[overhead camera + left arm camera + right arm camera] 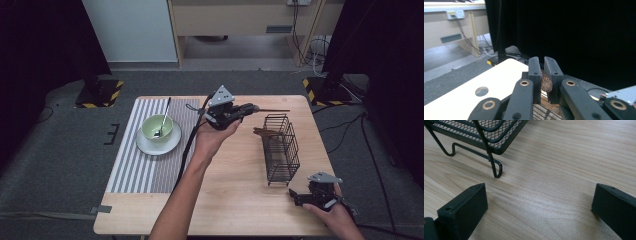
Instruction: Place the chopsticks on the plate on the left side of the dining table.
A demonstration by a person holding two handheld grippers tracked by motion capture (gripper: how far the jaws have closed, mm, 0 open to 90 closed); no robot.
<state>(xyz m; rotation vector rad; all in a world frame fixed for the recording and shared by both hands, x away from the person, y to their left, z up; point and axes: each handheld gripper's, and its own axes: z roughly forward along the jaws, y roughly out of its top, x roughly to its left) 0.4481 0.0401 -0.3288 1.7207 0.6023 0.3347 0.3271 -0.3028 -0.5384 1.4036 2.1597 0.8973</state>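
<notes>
High view shows the left gripper (pixel 248 108) holding thin brown wooden chopsticks (pixel 272 110) level above the black wire basket (pixel 281 148) on the pale wooden tabletop (pixel 235 190); left gripper view shows its fingers (pixel 534 72) pinching their dark end; right gripper view shows spread fingers (pixel 464 210) near the basket's foot.
</notes>
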